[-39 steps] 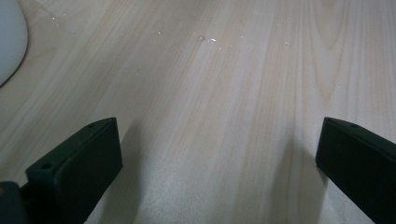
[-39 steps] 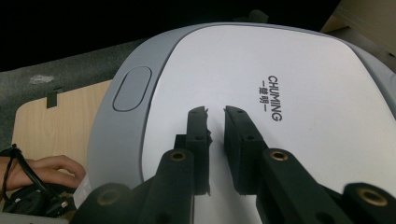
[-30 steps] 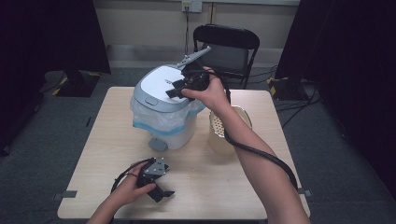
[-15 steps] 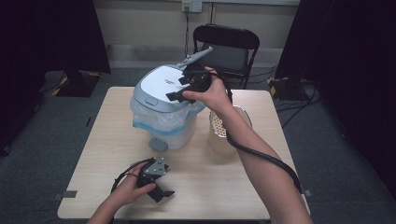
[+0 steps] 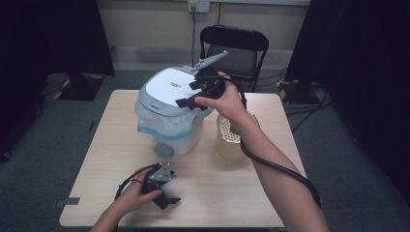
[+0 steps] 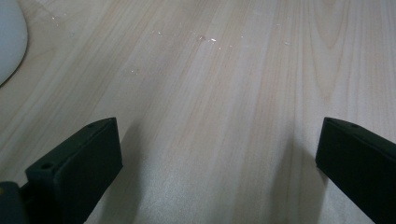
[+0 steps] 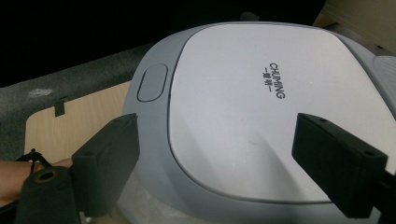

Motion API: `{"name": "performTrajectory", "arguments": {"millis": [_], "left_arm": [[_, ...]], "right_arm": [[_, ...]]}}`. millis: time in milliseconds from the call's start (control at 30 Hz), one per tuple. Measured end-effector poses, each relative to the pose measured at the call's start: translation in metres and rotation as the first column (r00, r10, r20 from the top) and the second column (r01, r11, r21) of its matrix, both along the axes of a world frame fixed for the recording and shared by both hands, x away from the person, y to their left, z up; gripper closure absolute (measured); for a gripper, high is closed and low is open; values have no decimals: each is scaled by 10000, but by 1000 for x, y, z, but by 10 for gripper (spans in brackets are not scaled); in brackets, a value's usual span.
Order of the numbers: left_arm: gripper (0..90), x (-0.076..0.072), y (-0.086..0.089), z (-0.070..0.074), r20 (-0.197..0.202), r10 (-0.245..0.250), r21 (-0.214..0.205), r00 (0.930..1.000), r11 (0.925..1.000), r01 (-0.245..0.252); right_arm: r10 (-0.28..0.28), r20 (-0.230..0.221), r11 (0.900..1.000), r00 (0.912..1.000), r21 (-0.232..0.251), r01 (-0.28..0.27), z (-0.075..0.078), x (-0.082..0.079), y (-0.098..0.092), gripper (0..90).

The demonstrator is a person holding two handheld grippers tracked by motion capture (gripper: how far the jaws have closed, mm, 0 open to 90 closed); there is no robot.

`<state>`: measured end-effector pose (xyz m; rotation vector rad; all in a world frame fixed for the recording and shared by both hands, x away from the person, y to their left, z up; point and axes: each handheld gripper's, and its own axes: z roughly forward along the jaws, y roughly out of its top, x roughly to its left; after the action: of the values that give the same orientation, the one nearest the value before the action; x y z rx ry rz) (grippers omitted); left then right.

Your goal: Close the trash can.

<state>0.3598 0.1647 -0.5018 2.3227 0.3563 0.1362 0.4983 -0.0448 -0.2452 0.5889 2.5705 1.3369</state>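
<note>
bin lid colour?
The lid has a white centre panel with a pale grey-blue rim; it shows best in the right gripper view.

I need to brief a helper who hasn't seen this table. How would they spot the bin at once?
On the wooden table, look toward the far side, before the black chair. The bin is the tall pale grey one with a white lid and a plastic liner; the shorter perforated beige cup stands beside it.

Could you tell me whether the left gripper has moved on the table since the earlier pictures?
No: the left gripper rests near the table's front edge, as before.

Folding chair (image 5: 234,46) behind table (image 5: 104,140), perforated cup (image 5: 229,140) w/ holes
</note>
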Motion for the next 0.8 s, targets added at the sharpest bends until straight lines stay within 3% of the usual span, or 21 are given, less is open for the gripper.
{"name": "performTrajectory", "arguments": {"millis": [800], "left_arm": [[0,0,0,0,8,-9,-13,10000,10000,9]], "right_arm": [[186,-19,9998,9998,-55,-186,-5,-20,-32,144]]}}
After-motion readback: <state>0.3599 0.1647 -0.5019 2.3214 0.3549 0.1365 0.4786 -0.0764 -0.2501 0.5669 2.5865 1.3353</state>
